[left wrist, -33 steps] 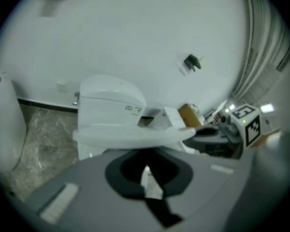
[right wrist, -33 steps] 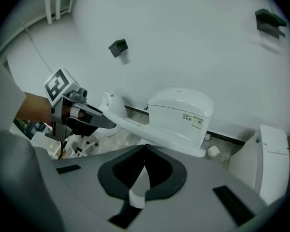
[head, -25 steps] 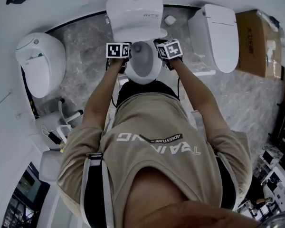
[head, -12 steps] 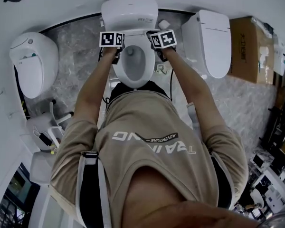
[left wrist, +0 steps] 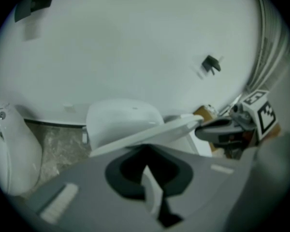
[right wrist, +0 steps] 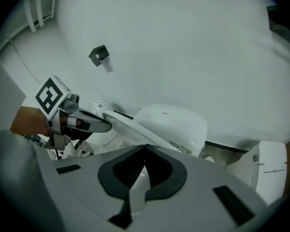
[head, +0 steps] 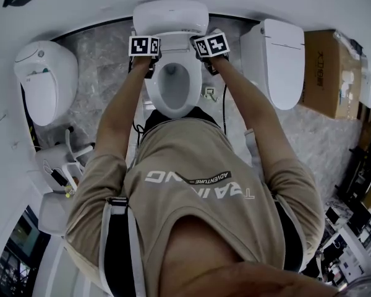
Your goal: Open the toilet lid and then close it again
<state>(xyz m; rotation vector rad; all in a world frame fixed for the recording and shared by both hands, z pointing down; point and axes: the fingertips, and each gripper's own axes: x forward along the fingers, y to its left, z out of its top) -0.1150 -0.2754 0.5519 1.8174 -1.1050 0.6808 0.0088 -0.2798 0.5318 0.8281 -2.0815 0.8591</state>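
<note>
We stand over the middle toilet (head: 170, 17), which sits on the marbled floor (head: 105, 73) at its far edge, against the white wall; our arms reach out on either side of the seat (head: 153, 91), whose ring and bowl lie uncovered below us. The toilet lid (left wrist: 150, 133) is lifted clear of the seat and held between our two grippers; it shows nearly edge-on, as a pale slab tilted across both gripper views, with the toilet's rounded white body (right wrist: 176, 124) just behind it. Our left gripper (left wrist: 146, 150) has its jaws clenched on the lid near its left side; our right gripper (right wrist: 145, 148) has its jaws clenched on the lid near its right side; each gripper shows in the other's view, its marker cube (right wrist: 50, 95) just beside the lid's rim. A second toilet (head: 46, 82) stands toward the floor's left edge; a third toilet (head: 275, 57) stands toward its right edge; a brown cardboard box (head: 324, 73) stands just beyond the third one.
</note>
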